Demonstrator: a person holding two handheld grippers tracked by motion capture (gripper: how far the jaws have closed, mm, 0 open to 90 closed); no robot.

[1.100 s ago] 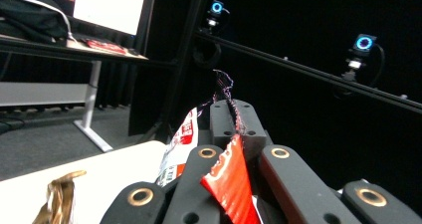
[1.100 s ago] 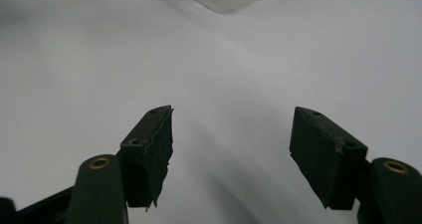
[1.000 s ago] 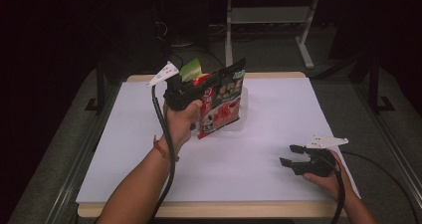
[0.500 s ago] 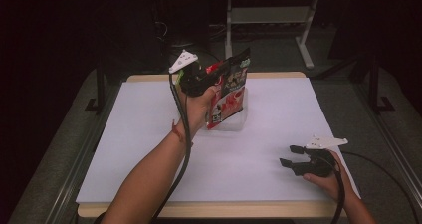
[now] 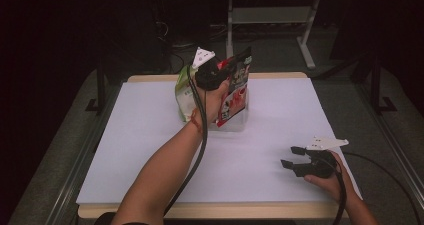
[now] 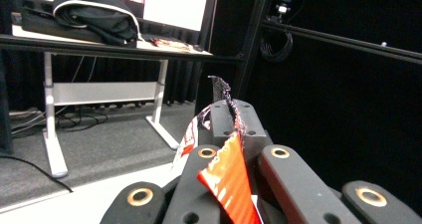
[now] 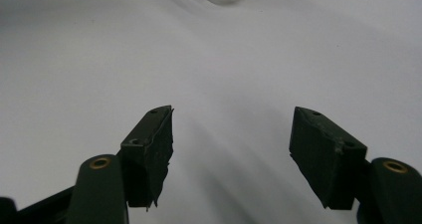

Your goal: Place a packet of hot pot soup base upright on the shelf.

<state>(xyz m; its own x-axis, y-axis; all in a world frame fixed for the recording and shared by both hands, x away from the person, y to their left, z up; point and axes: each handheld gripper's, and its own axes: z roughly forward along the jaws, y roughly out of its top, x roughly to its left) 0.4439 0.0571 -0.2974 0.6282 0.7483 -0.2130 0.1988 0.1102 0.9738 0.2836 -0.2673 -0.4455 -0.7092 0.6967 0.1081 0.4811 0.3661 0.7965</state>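
The room around you is dark, with a white table [image 5: 150,135] lit in front of you and a pale desk frame [image 5: 270,15] standing behind it. Your left gripper [image 5: 220,75] is clamped tight on the top edge of a red-and-black snack bag [image 5: 235,92], holding it upright over a clear container [image 5: 240,121] near the table's far edge, with a green-and-white bag [image 5: 184,97] just beside it. Your right gripper [image 5: 295,157] rests low near the table's front right, jaws apart with nothing between them
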